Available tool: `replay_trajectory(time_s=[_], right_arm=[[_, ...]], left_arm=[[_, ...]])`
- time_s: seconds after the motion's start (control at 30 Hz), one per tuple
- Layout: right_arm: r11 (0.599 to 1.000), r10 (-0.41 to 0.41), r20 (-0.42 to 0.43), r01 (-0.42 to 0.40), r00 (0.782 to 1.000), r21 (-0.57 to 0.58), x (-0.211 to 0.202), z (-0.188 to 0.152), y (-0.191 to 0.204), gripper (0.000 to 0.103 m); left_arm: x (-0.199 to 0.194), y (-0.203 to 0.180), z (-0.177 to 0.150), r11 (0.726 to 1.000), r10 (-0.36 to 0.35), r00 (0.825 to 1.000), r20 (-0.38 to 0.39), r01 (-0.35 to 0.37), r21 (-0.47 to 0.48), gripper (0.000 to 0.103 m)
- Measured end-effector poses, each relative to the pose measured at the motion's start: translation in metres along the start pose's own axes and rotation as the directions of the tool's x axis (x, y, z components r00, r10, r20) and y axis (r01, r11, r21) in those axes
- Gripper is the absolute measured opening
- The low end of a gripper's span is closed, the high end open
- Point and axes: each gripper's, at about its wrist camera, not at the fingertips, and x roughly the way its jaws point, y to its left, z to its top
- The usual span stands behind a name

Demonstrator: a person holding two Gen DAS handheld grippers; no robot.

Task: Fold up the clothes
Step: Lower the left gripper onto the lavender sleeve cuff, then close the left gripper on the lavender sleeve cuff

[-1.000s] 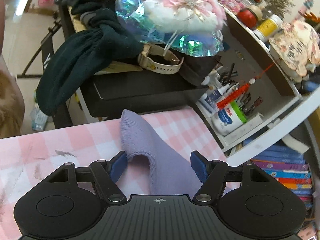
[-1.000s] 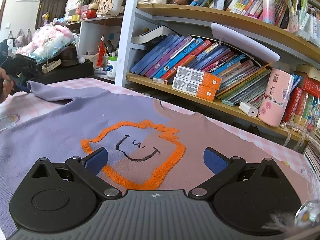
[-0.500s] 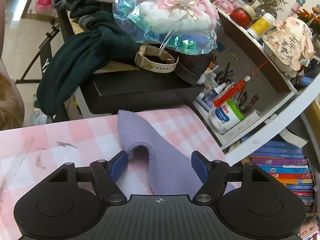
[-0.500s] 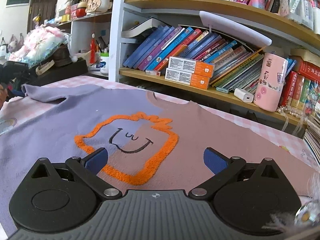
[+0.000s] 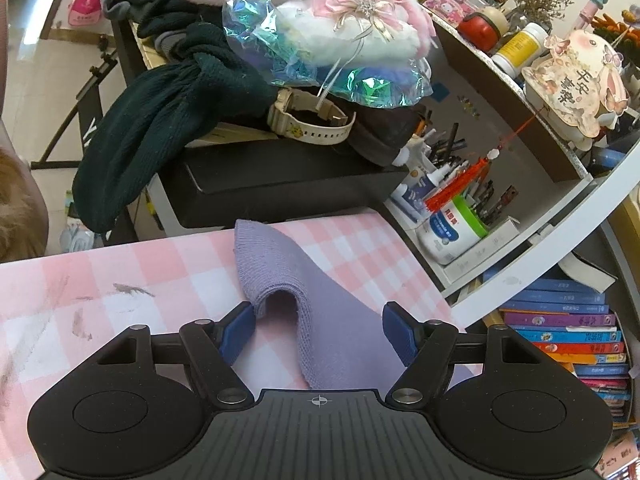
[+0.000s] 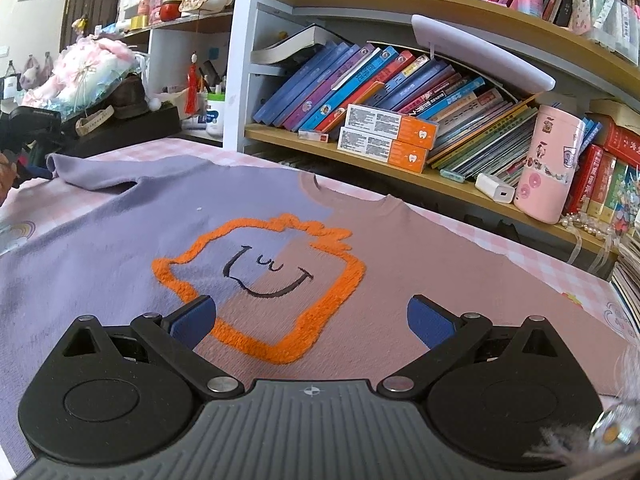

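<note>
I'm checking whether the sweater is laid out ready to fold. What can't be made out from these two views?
- Sweater hem: right wrist view, hidden under the right gripper body.
- Its other sleeve: right wrist view, cut off by the frame edge.
- Sleeve where it joins the body: left wrist view, hidden behind the left gripper.
- Book titles: right wrist view, too small to read.

Beyond the sleeve cuff point(image 5: 256, 256) the counter point(image 5: 120, 280) ends against a black case point(image 5: 280, 184) piled with a dark knit garment point(image 5: 160, 128), a watch point(image 5: 312, 120) and plush toys point(image 5: 340, 12), blocking that way. The bookshelf point(image 6: 360, 152) closes the far edge behind the sweater point(image 6: 120, 248). To the cuff's left the checked cloth lies bare and passable.
</note>
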Motion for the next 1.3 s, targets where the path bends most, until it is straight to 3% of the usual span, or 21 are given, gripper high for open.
replay_trajectory(time_s=[0.6, 0.67, 0.73, 0.8, 0.9, 0.97, 1.3], right_arm=[[1.000, 0.005, -0.010, -0.005, 1.000, -0.028, 0.001, 0.000, 0.005, 0.103], [1.000, 0.005, -0.011, -0.005, 1.000, -0.031, 0.001, 0.000, 0.006, 0.103], [0.999, 0.006, -0.012, -0.006, 1.000, -0.034, 0.001, 0.000, 0.006, 0.103], [0.999, 0.007, -0.012, -0.007, 1.000, -0.034, 0.001, 0.000, 0.006, 0.103], [0.999, 0.007, -0.012, -0.008, 1.000, -0.033, 0.001, 0.000, 0.006, 0.103], [0.999, 0.009, -0.013, -0.009, 1.000, -0.033, 0.001, 0.000, 0.006, 0.103], [1.000, 0.027, -0.025, -0.027, 0.999, -0.011, 0.001, 0.000, 0.001, 0.103]], left_arm=[[0.000, -0.008, -0.001, 0.998, 0.015, 0.999, -0.051, -0.012, 0.061, 0.069], [0.002, -0.007, 0.001, 0.999, 0.022, 0.999, -0.044, -0.020, 0.047, 0.066], [0.004, -0.001, 0.002, 0.999, 0.030, 0.999, -0.017, -0.030, 0.012, 0.048], [0.005, 0.009, 0.003, 0.999, 0.031, 0.999, 0.010, -0.031, -0.041, 0.038], [0.006, 0.030, 0.004, 0.980, -0.012, 0.999, 0.042, 0.020, -0.196, 0.035], [0.006, 0.038, 0.004, 0.965, -0.002, 0.999, 0.054, 0.016, -0.262, 0.023], [0.009, 0.049, 0.002, 0.960, -0.005, 0.998, 0.056, 0.020, -0.278, 0.009]])
